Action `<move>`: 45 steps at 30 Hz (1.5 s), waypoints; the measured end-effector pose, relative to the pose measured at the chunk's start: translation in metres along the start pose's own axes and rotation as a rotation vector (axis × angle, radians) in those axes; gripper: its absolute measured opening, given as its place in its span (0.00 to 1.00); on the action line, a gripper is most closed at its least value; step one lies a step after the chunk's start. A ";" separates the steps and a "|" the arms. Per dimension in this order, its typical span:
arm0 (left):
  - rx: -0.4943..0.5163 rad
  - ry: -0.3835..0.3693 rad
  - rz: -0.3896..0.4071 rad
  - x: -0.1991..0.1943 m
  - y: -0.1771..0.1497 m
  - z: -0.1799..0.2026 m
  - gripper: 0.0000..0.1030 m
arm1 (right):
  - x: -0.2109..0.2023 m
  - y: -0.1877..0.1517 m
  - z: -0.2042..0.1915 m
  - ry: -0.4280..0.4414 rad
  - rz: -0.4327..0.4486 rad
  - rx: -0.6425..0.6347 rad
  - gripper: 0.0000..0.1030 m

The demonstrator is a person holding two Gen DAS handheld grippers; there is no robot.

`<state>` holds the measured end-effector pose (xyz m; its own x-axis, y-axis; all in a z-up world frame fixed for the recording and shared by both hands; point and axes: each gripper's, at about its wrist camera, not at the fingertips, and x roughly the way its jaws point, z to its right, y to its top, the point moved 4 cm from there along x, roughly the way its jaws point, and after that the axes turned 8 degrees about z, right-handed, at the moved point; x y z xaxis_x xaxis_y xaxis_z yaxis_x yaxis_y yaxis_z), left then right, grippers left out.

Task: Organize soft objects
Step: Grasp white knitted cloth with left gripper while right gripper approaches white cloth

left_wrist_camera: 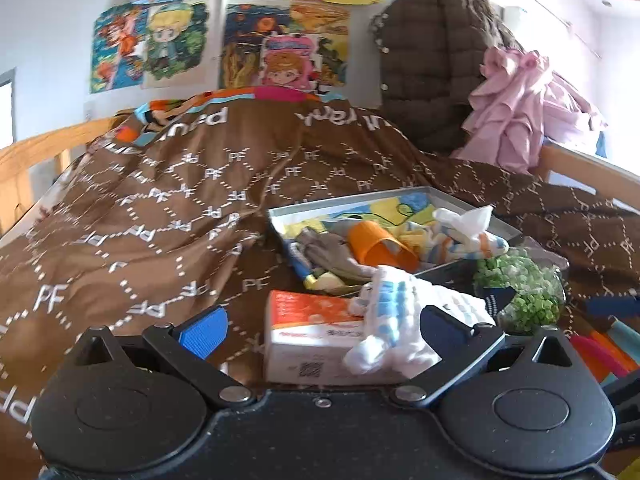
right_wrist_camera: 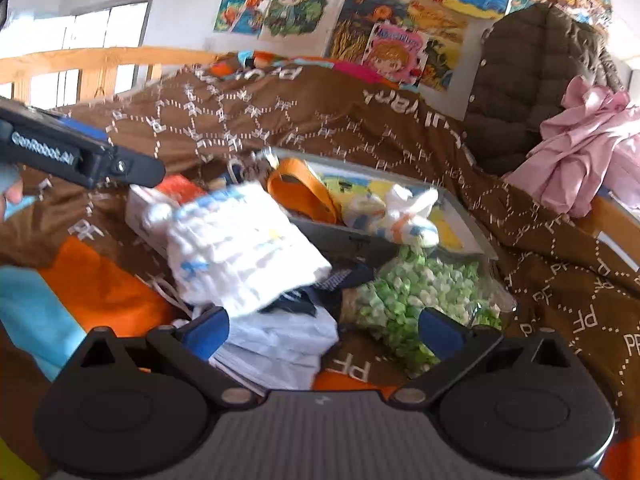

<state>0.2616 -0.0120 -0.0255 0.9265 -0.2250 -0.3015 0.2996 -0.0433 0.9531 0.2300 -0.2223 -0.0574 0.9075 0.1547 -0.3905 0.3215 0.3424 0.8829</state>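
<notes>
A white cloth with blue stripes (left_wrist_camera: pixel 400 312) lies draped over an orange and white tissue box (left_wrist_camera: pixel 308 336) on the bed. In the left wrist view it sits between the wide-spread fingers of my left gripper (left_wrist_camera: pixel 326 330), resting against the right finger (left_wrist_camera: pixel 444 328). The same cloth (right_wrist_camera: pixel 240 248) looks blurred in the right wrist view, just past the tip of the left gripper (right_wrist_camera: pixel 136 170). My right gripper (right_wrist_camera: pixel 324 332) is open above folded white fabric (right_wrist_camera: pixel 280 344) and a bag of green paper stars (right_wrist_camera: pixel 408 300). A grey tray (left_wrist_camera: pixel 472 208) holds a striped sock (left_wrist_camera: pixel 468 244), a grey glove (left_wrist_camera: pixel 332 252) and an orange cup (left_wrist_camera: pixel 380 248).
A brown patterned blanket (left_wrist_camera: pixel 160 208) covers the bed, and wooden rails (left_wrist_camera: pixel 32 160) run along both sides. At the back right hang a brown quilted jacket (left_wrist_camera: pixel 432 68) and a pink garment (left_wrist_camera: pixel 516 112). Drawings cover the wall. Orange and blue bedding (right_wrist_camera: pixel 100 288) shows at the near left.
</notes>
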 end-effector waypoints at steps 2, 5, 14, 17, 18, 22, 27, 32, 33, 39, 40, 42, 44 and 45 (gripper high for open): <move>0.012 -0.019 -0.006 0.005 0.001 0.007 0.99 | 0.005 -0.005 0.005 0.017 -0.015 0.011 1.00; 0.023 -0.060 -0.030 0.016 0.001 0.019 0.99 | 0.011 -0.009 0.008 0.033 -0.030 0.031 1.00; 0.122 -0.101 -0.095 0.044 -0.006 0.054 0.99 | 0.018 -0.017 -0.004 0.106 -0.050 0.064 1.00; 0.155 -0.107 -0.119 0.053 -0.005 0.061 0.98 | 0.020 -0.017 -0.002 0.104 -0.046 0.100 1.00; 0.157 -0.112 -0.122 0.054 -0.006 0.062 0.98 | 0.021 -0.017 -0.001 0.104 -0.044 0.113 1.00; 0.176 -0.136 -0.163 0.064 -0.008 0.066 0.92 | 0.026 -0.021 0.005 0.123 -0.044 0.172 1.00; 0.119 -0.155 -0.181 0.069 -0.010 0.066 0.63 | 0.038 -0.027 0.006 0.146 -0.059 0.219 1.00; 0.086 -0.154 -0.183 0.069 -0.011 0.065 0.41 | 0.044 -0.031 0.002 0.144 -0.063 0.213 1.00; 0.084 -0.153 -0.183 0.069 -0.012 0.065 0.38 | 0.045 -0.031 0.002 0.145 -0.062 0.214 0.99; 0.071 -0.141 -0.169 0.066 -0.011 0.066 0.19 | 0.050 -0.031 0.000 0.164 -0.023 0.230 0.95; 0.068 -0.139 -0.168 0.064 -0.011 0.067 0.17 | 0.050 -0.030 0.000 0.167 -0.011 0.232 0.94; 0.051 -0.127 -0.169 0.061 -0.010 0.066 0.14 | 0.050 -0.028 -0.001 0.175 0.005 0.233 0.90; 0.033 -0.115 -0.171 0.057 -0.011 0.065 0.12 | 0.050 -0.025 -0.002 0.179 0.018 0.226 0.87; 0.029 -0.109 -0.170 0.055 -0.012 0.065 0.11 | 0.049 -0.025 -0.003 0.183 0.019 0.222 0.84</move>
<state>0.2940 -0.0868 -0.0518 0.8328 -0.3155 -0.4549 0.4414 -0.1175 0.8896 0.2660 -0.2202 -0.0994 0.8567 0.3308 -0.3959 0.3743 0.1297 0.9182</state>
